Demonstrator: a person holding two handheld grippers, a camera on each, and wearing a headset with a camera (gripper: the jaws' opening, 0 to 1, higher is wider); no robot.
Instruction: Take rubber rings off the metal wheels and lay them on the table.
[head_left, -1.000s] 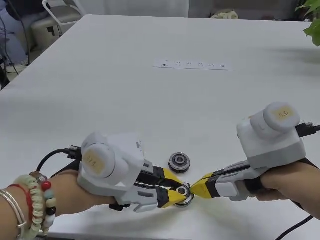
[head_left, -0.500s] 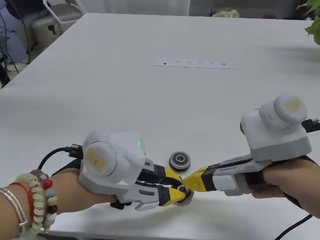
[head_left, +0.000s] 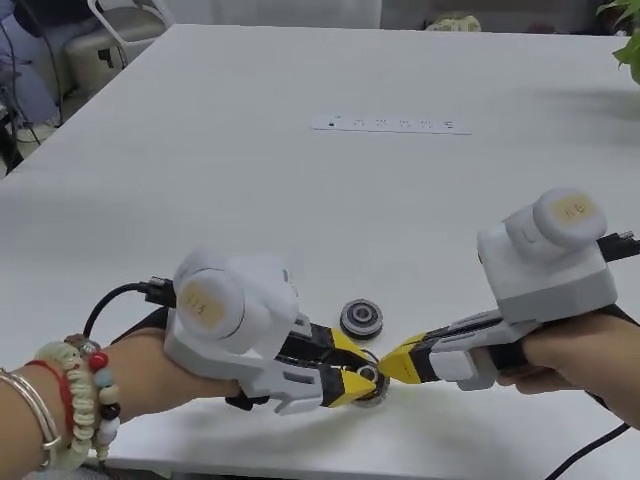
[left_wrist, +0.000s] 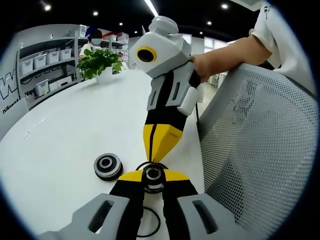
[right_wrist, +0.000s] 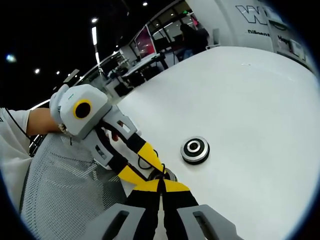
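Observation:
My left gripper (head_left: 352, 382) is shut on a small metal wheel (left_wrist: 153, 179) just above the white table (head_left: 300, 180), near its front edge. A thin black rubber ring (left_wrist: 141, 165) curves around the top of that wheel. My right gripper (head_left: 388, 370) meets it from the right with its yellow tips (left_wrist: 158, 159) closed together on the ring. In the right gripper view its own jaws (right_wrist: 161, 181) are shut right at the wheel. A second wheel (head_left: 361, 318) with its black ring on lies flat on the table just behind.
A loose black ring (left_wrist: 150, 226) lies on the table under my left gripper. A white power strip (head_left: 390, 125) sits mid-table, with a plant (head_left: 628, 40) at the far right corner. A mesh chair back (left_wrist: 260, 150) stands close to the table's near edge.
The right gripper's tips, which overlapped the left jaws half a second ago, have drawn back slightly to the right. The left gripper keeps its hold on the wheel.

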